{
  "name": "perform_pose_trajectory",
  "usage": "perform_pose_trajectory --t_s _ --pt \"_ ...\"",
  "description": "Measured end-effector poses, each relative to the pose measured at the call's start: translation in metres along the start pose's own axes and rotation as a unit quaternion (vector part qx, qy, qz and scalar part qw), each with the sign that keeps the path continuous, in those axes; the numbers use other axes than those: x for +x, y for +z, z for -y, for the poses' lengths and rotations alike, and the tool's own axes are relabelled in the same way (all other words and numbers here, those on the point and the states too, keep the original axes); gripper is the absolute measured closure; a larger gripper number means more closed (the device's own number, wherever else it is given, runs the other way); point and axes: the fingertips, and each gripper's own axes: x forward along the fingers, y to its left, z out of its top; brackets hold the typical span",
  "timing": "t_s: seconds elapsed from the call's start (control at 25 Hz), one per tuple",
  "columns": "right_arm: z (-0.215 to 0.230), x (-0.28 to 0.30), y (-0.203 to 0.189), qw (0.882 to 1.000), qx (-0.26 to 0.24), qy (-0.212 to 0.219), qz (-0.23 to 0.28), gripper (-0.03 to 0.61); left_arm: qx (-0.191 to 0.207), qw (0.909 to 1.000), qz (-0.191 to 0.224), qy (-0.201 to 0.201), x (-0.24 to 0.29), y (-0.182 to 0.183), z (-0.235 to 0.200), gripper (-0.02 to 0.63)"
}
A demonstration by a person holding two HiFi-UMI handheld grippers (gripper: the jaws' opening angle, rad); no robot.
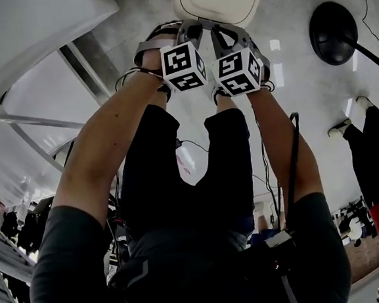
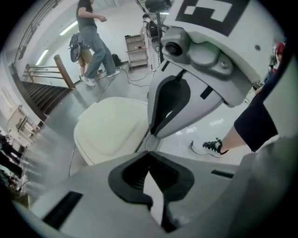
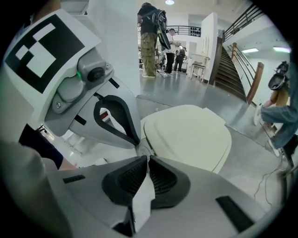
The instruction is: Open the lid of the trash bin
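Cream rounded plastic trash bin lid (image 3: 191, 135) down, just past both tips; inside hidden. Jaws of left gripper (image 2: 149, 151) & right gripper (image 3: 145, 155) together, nothing btw.

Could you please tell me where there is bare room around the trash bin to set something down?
The bin lid is bare on top. Open floor lies between the bin and the black round base; more lies beyond the bin toward the stairs. It is crowded at the lid's near edge, where the left gripper and right gripper meet, both shut.
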Motion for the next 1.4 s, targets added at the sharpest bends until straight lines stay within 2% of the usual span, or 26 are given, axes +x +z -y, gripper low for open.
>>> perform_pose_trajectory --t_s 0.32,0.52,0.8,1.08,1.4 --pt "0.001 0.002 -0.003 1.000 -0.010 -0.021 0.002 0.548 0.020 0.9997 -0.011 -0.011 0.003 -0.001 0.003 0.603" --pt "-0.003 0.000 0.002 1.000 -0.006 -0.023 0.007 0.548 0.012 0.9998 -0.013 -0.006 -0.004 -0.002 0.001 0.603" --pt "0.005 -0.006 0.001 0.999 0.053 0.006 -0.003 0.546 -0.013 0.9996 -0.023 -0.013 -0.006 0.003 0.001 0.603" --pt "0.008 -0.080 0.047 0.998 0.067 0.010 0.020 0.546 -0.036 0.9993 -0.009 -0.009 -0.077 0.027 -0.005 0.603" --pt "0.022 -0.198 0.112 0.995 0.089 -0.013 0.053 0.546 -0.073 0.9964 0.037 0.019 -0.193 0.080 -0.030 0.603"
